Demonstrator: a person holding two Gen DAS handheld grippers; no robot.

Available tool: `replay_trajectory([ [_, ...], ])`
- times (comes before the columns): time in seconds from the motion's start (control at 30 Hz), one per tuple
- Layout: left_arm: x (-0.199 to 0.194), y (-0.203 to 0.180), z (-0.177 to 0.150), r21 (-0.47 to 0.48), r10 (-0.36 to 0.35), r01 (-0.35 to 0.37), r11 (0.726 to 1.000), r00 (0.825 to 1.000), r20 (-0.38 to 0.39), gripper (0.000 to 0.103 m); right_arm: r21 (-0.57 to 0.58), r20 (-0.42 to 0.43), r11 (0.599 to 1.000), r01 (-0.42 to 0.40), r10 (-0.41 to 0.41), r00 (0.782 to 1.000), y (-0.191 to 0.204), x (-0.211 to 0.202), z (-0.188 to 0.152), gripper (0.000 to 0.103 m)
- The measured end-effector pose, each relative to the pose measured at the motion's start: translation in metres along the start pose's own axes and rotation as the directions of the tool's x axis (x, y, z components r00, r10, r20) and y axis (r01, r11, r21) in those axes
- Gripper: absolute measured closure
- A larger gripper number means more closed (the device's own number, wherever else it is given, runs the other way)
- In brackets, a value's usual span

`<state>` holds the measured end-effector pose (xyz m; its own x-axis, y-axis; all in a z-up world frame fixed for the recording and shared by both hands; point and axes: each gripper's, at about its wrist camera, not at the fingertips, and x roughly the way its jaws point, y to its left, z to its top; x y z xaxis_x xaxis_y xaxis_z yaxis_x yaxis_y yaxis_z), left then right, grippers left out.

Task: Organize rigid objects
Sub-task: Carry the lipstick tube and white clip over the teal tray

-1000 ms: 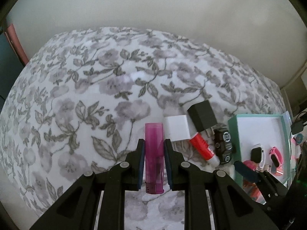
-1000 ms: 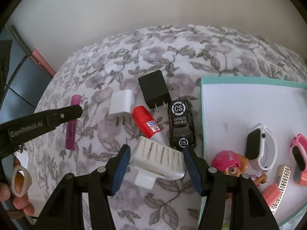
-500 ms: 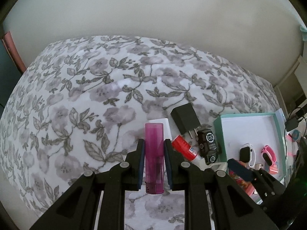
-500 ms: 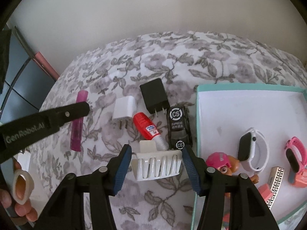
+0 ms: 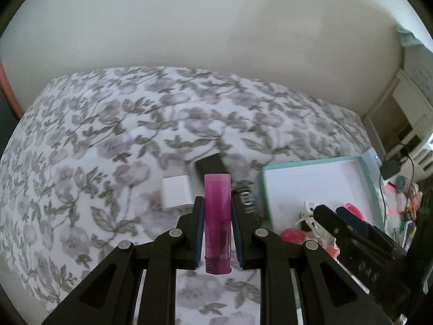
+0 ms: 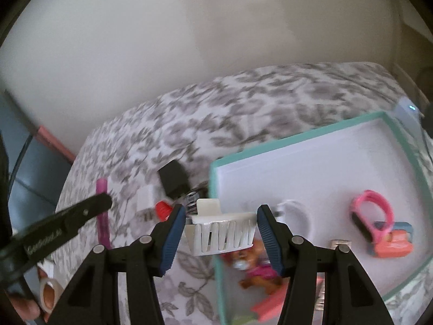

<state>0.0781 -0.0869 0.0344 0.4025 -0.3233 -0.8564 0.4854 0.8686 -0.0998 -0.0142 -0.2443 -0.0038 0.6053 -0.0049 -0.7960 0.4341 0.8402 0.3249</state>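
Note:
My left gripper (image 5: 216, 211) is shut on a magenta lighter (image 5: 217, 216), held upright above the floral bedspread. My right gripper (image 6: 221, 226) is shut on a white slatted holder (image 6: 223, 234), lifted over the left rim of the teal-edged tray (image 6: 305, 132). In the right wrist view the lighter (image 6: 102, 216) and the left gripper's finger (image 6: 81, 214) show at the left. The tray (image 5: 311, 162) also shows at the right of the left wrist view.
A white charger (image 5: 176, 192), a black charger (image 6: 173, 178), a red tube (image 6: 162, 208) and a black toy car (image 5: 247, 200) lie left of the tray. In the tray lie a pink watch (image 6: 372, 211), a white watch (image 6: 293, 212) and a toy figure (image 6: 254, 265).
Both grippers have risen and swung right. The right gripper has carried the white holder from the bedspread to the tray's left rim. The left still holds the lighter.

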Motion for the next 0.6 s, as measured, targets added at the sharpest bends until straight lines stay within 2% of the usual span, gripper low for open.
replay_trajectory([
  [0.27, 0.001, -0.056, -0.004, 0.093, -0.051, 0.052, 0.994, 0.999, -0.008, 0.083, 0.140, 0.027, 0.984, 0.113, -0.118, 0.993, -0.059, -0.017, 0.002, 0.045],
  [0.5, 0.013, -0.104, -0.016, 0.172, -0.093, 0.100, 0.980, 0.994, -0.052, 0.083, 0.215, 0.066, 0.954, 0.209, -0.228, 0.972, -0.098, -0.037, 0.003, 0.045],
  [0.6, 0.020, -0.121, -0.021, 0.206, -0.099, 0.112, 0.972, 0.992, -0.072, 0.083, 0.248, 0.085, 0.934, 0.256, -0.284, 0.955, -0.114, -0.046, 0.005, 0.045],
])
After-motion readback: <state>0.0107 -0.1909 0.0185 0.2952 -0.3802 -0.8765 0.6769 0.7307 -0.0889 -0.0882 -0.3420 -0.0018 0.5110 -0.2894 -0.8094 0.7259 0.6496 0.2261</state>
